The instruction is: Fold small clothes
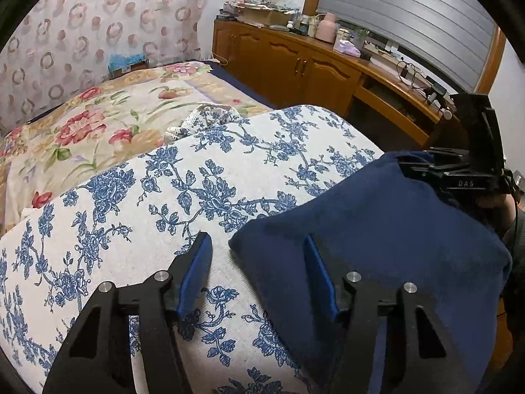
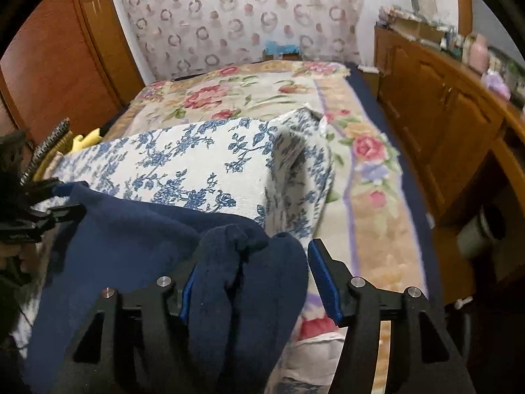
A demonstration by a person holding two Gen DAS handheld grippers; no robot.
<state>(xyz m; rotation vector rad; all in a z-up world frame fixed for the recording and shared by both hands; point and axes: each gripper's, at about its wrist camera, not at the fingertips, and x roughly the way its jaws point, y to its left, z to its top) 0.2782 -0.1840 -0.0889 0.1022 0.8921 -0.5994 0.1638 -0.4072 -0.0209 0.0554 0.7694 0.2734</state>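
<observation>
A: Navy cloth (image 2: 137,249) is nearest, a soft small garment. In the right wrist view a bunched part of it lies between the fingers of the right gripper (image 2: 252,262). The jaws stand apart; the right pad is bare, so I judge nothing is pinched.

B: And the left gripper (image 1: 259,259)?

A: Also standing wide. Its pad at 3 o'clock lies against the garment's corner, the pad at 9 o'clock is over the blue-flowered cushion (image 1: 164,197), and they do not press together.

B: Where does the garment rest?

A: On that cushion, at 4 o'clock in the left wrist view, spread rather flat with one corner toward the middle.

B: How far is the folding?

A: I think it is early or in the middle. No tidy folded packet shows, and one end is bunched. Smoothing and folding are left.

B: Any containers?

A: Farther away, at 12 o'clock past the floral bedspread (image 2: 262,92), a blue box-like thing (image 2: 279,49) stands by the curtain. I cannot tell its contents. On the wooden cabinet (image 1: 295,62) at 1 o'clock a cardboard box (image 1: 265,14) holds blurred small things.
</observation>
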